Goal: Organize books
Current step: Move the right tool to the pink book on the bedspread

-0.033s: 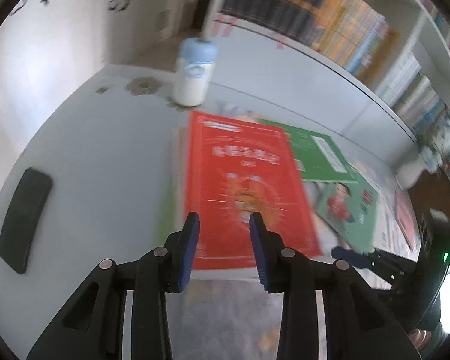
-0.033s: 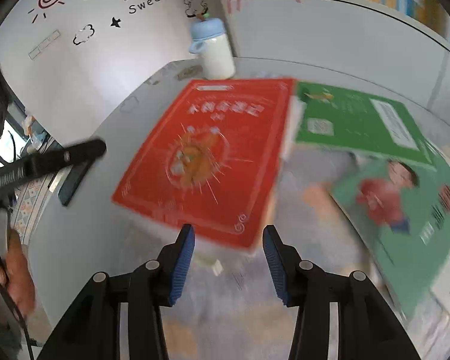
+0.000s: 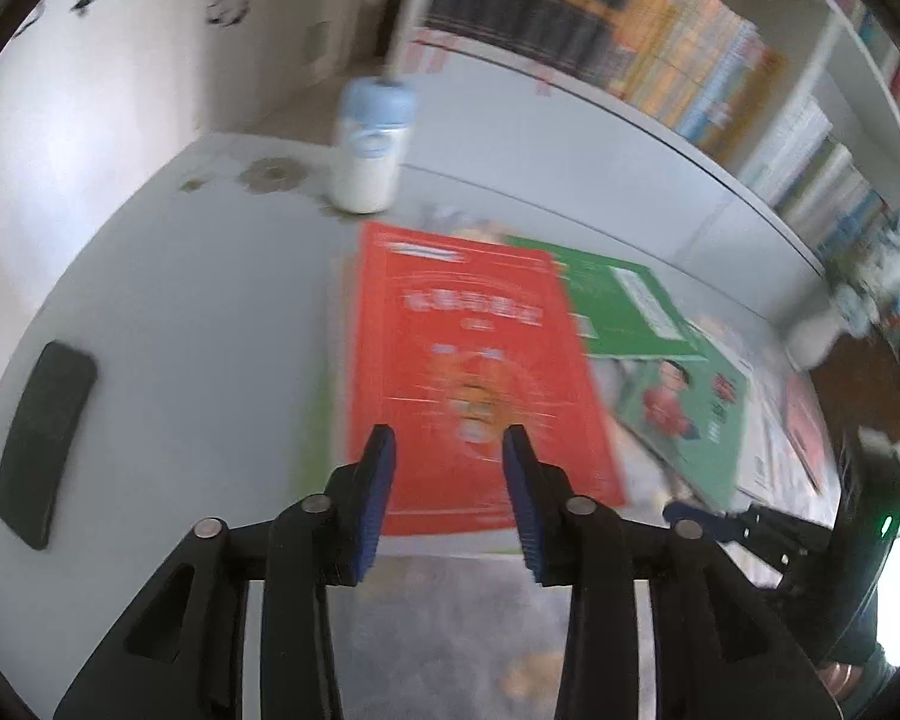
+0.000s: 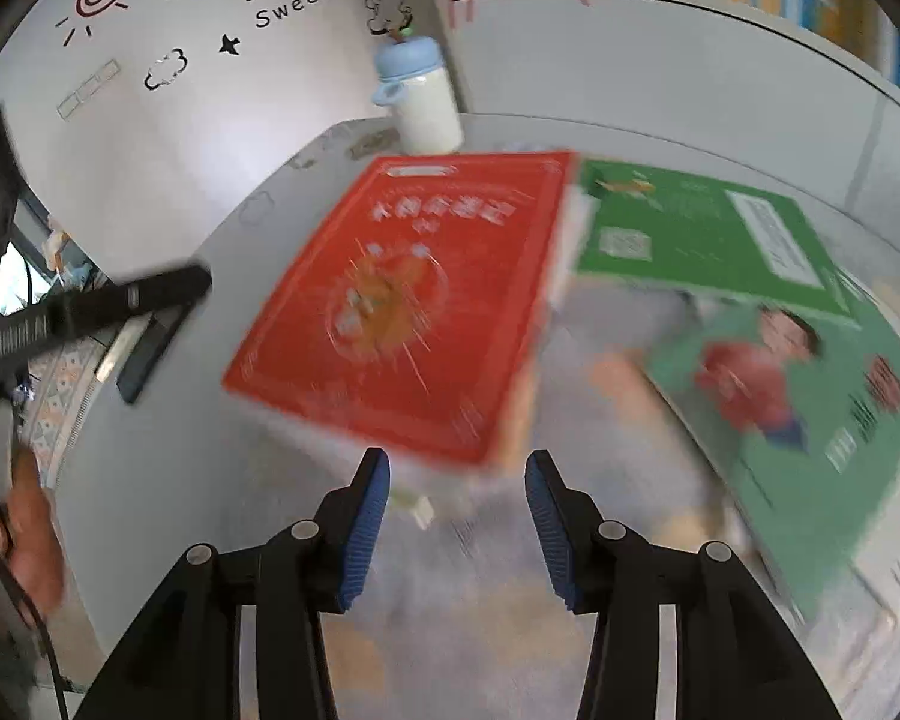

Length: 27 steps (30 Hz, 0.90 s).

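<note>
We see the left tool [image 3: 449, 450] spread, nothing pinched; its tips hang over the near edge of the red book [image 3: 468, 372]. The jaws have just been opening, and no book sits between the pads. The right tool [image 4: 457, 474] is spread too, a bit wider, also just opened, and empty. The red book's near corner lies just ahead of its tips, at 12 o'clock in the right wrist view.

The red book lies flat on the tabletop [image 3: 180, 324], apparently on top of a pale stack, so we judge it was just set down or squared up. Frames are blurred, so we cannot tell exact alignment.

At 2 o'clock from the red book lies a green book [image 4: 702, 228], partly under its far right edge. At 3 o'clock lies a second green book with a cartoon child [image 4: 810, 396], with more loose books under and beyond it. All of these are unsorted.

Other items: a bottle [image 3: 372, 150] at 11 o'clock behind the red book, a phone [image 3: 42, 438] at 9 o'clock, and a bookshelf [image 3: 720, 78] at 1 o'clock.

Progress: early. One pile is started; the green books and the rest are left to stack or shelve.
</note>
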Each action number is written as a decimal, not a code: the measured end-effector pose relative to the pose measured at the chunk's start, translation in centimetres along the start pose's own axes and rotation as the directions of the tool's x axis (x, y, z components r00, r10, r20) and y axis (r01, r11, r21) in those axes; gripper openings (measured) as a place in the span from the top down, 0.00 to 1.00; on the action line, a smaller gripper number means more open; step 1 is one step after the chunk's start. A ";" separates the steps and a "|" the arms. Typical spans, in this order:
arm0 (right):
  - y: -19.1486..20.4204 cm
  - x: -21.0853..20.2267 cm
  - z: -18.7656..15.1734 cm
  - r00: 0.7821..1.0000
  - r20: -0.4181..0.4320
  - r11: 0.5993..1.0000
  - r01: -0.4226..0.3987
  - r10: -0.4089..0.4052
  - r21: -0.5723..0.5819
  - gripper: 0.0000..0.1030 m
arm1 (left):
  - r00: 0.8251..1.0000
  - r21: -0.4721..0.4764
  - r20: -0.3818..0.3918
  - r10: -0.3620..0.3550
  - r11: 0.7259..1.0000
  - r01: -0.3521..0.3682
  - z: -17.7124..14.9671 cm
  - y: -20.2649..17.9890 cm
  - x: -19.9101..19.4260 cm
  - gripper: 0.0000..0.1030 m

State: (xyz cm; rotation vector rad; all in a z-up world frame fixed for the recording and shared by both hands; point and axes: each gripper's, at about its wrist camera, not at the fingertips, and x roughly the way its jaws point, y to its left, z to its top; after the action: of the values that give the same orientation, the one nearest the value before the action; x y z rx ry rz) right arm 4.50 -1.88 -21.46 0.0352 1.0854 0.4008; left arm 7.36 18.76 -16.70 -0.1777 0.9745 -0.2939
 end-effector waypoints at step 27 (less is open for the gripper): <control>-44.7 -20.8 -22.1 0.935 0.072 0.541 0.137 -0.346 0.830 0.55 | 0.884 0.398 -0.376 -0.278 0.813 0.425 -2.5 -50.3 24.5 0.30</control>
State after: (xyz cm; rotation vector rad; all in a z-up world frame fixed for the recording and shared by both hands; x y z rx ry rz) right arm -9.53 -53.99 -24.14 0.7464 0.9417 -0.4031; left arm 9.85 -36.76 -23.30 0.1417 1.1409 -0.9209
